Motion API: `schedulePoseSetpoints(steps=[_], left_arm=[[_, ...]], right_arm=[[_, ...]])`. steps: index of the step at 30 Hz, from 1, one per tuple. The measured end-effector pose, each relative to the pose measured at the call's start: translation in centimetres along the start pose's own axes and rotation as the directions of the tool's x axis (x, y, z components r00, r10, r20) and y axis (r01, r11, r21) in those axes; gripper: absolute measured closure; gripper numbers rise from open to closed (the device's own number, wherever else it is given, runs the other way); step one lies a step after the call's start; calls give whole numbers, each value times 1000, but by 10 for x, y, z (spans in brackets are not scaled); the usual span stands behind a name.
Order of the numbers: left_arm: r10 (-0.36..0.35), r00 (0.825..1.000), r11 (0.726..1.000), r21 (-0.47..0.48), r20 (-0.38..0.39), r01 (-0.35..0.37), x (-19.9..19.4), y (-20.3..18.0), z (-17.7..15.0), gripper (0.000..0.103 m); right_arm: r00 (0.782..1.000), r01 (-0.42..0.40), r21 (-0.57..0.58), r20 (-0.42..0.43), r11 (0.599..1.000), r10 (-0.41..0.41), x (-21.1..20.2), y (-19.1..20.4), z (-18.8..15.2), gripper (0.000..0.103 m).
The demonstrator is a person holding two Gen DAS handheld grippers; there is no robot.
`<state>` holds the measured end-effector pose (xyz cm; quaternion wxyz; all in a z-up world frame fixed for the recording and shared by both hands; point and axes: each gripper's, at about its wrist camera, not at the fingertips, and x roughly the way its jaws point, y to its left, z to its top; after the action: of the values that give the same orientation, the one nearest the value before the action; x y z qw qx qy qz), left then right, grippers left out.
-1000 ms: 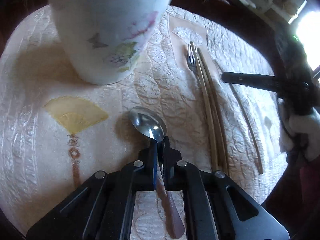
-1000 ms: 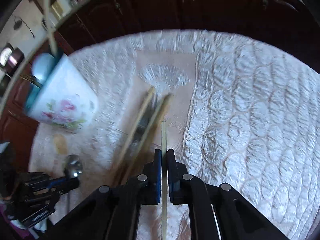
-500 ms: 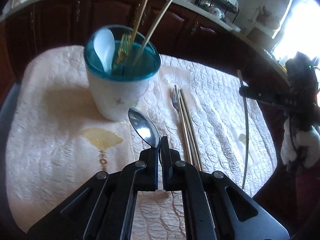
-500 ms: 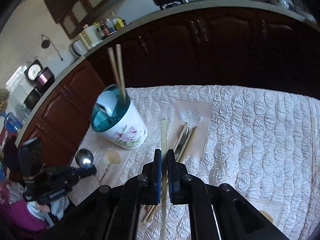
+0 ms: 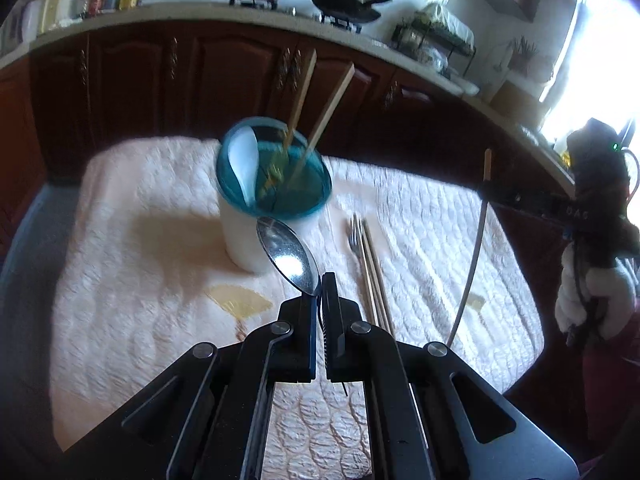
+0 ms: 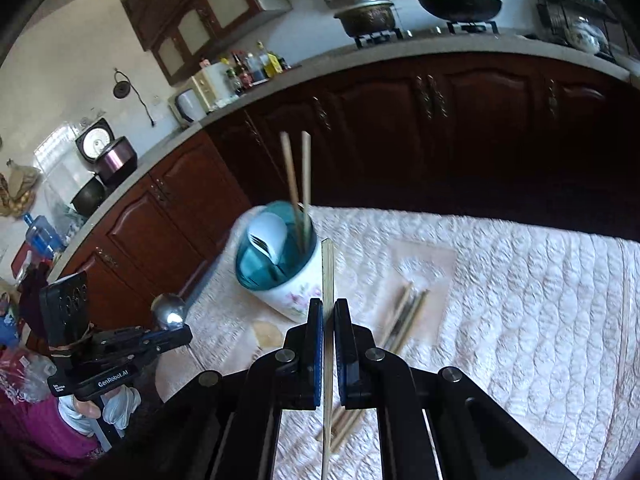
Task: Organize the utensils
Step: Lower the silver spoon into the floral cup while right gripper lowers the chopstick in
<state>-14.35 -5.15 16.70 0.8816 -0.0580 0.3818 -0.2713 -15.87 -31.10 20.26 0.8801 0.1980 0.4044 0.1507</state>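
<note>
My left gripper (image 5: 321,284) is shut on a metal spoon (image 5: 289,256), held in the air with its bowl pointing at the utensil holder (image 5: 272,184), a white floral cup with a teal rim. The holder has a white spoon and two chopsticks (image 5: 320,120) standing in it. My right gripper (image 6: 328,308) is shut on a single chopstick (image 6: 327,280), held upright above the table, right of the holder (image 6: 280,272). A fork (image 5: 354,240) and two chopsticks (image 5: 374,280) lie on the cloth to the right of the holder.
The table wears a quilted cream cloth (image 5: 140,240). Dark wooden cabinets (image 5: 160,80) and a counter with pots stand behind it. The right gripper with its chopstick shows at the right edge of the left wrist view (image 5: 532,200).
Both grippers have risen well above the table with the spoon and the chopstick. The holder now appears farther and lower, seen from above.
</note>
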Motion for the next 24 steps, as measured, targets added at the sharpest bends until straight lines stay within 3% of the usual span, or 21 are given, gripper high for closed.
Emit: schedulePoseSetpoints(steps=[6, 13, 20, 24], left_arm=[[48, 994, 999, -14, 98, -47, -26, 17, 37, 102], [111, 974, 994, -25, 198, -108, -31, 29, 87, 102], [217, 940, 971, 42, 264, -236, 5, 21, 118, 102], [249, 938, 958, 84, 241, -276, 36, 20, 120, 102]], right_arm=[[997, -37, -33, 68, 999, 39, -4, 23, 34, 98], [981, -26, -54, 192, 998, 36, -1, 48, 86, 98], [966, 34, -76, 260, 997, -14, 31, 63, 126, 98], [955, 82, -101, 291, 992, -49, 55, 69, 138, 98]])
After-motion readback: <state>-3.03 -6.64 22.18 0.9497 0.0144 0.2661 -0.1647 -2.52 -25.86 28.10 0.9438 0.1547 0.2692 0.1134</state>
